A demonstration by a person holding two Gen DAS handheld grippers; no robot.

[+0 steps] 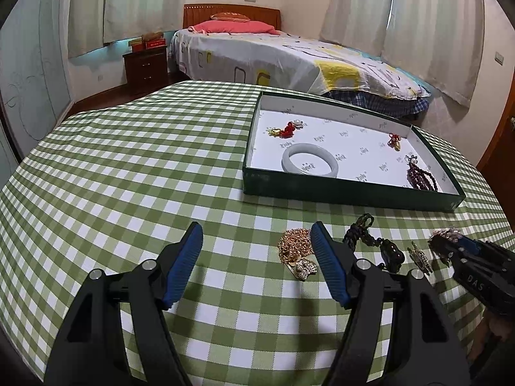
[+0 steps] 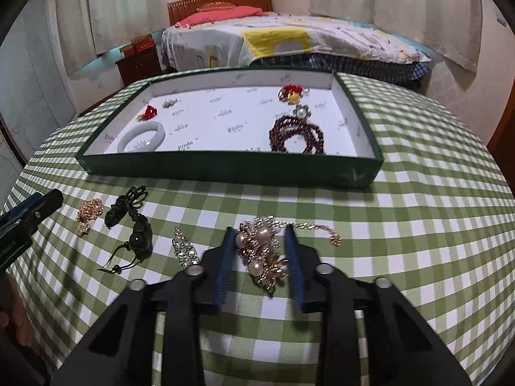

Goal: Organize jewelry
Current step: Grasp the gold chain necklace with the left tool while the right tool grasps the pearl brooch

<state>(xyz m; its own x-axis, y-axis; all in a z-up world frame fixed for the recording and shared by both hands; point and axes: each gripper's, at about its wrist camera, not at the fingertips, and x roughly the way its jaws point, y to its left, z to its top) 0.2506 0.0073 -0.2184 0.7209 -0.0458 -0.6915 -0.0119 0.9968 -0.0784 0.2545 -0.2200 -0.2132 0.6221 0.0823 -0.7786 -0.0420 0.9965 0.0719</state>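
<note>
My right gripper [image 2: 260, 251] sits low over the pearl-and-gold chain piece [image 2: 265, 254] on the checked tablecloth [image 2: 418, 241], near side of the green tray [image 2: 225, 169]. Jaws are narrowed around the cluster, 1 pad on each flank; can't say for sure the pads are pressing yet, looks like a sliver of gap on the right, so I count it as not gripped.

Left gripper [image 1: 257, 251] is wide open w/ nothing between the pads, over bare cloth; its right finger stands just beside the gold chain pile [image 1: 294, 249].

Still on the cloth: that pile, the dark knotted cord charm [image 2: 135, 225] and a small rhinestone piece [image 2: 185, 247]. Already in the tray: white bangle [image 2: 141, 136], dark red bead strand [image 2: 296, 136], 2 red-and-gold charms.

Handling, my guess: the pearl piece is light, limp, all loose links, so it'll sag and swing once lifted, and the tail [image 2: 325, 230] trailing right will drag. Pearls are smooth and round, pads could slip off them. Better to pinch across the dense middle of the cluster, not a single pearl or the tail. Moderate squeeze, settings look delicate.
</note>
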